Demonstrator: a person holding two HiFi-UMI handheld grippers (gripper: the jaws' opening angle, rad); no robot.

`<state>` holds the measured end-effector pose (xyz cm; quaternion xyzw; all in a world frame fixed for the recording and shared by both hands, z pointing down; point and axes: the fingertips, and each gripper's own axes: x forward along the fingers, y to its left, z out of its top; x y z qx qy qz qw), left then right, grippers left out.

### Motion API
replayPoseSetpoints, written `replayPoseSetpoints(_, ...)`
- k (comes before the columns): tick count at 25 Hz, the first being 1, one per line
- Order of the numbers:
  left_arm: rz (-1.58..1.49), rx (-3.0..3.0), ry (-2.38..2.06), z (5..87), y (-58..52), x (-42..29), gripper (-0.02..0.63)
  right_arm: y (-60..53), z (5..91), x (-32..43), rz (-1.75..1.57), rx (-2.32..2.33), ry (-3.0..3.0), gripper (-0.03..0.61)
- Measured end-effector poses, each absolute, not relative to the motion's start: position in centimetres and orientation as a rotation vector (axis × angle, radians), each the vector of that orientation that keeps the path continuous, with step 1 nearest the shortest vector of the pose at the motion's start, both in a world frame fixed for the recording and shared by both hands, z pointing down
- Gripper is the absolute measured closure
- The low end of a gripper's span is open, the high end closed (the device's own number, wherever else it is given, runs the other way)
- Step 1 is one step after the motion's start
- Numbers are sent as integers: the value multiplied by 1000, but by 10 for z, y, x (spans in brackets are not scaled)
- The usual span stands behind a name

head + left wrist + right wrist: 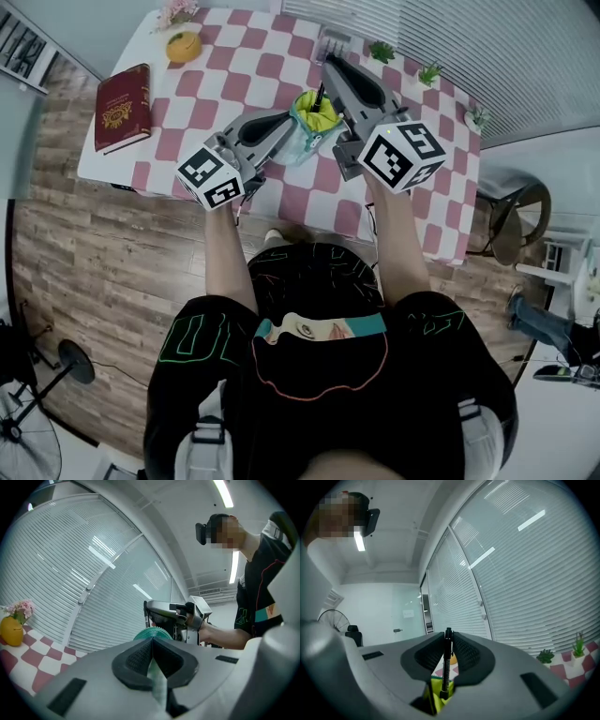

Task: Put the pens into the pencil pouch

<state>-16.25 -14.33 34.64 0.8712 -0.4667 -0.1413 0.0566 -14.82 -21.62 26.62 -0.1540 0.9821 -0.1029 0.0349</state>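
Pinching a black pen [446, 667] upright at the pouch [307, 133] mouth, upper centre, right tongs [448, 641] look mid-insertion; left tongs [152, 644] clamp its rim. Next: lower, then release.

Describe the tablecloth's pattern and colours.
The tablecloth is checked in dusty pink and white squares; the head view shows it best.

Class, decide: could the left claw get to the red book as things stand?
Probably not yet: the left claw is shut on the pouch rim. The table between it and the red book looks free.
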Motion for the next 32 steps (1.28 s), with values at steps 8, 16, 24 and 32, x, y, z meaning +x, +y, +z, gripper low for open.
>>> replayPoseSetpoints(8, -462, 2621, -1452, 342, -143, -172, 612, -198, 293, -150, -155, -427, 3179, 514)
replayPoseSetpoints(16, -460, 2617, -1452, 345, -143, -176, 612, -206, 300, -141, -192, -479, 3158, 514)
replayPoseSetpoints(24, -458, 2617, -1422, 349, -145, -170, 612, -232, 314, -118, -269, -623, 3157, 575)
replayPoseSetpoints(32, -467, 2606, -1387, 357, -148, -165, 612, -274, 347, -93, -290, -817, 3299, 575)
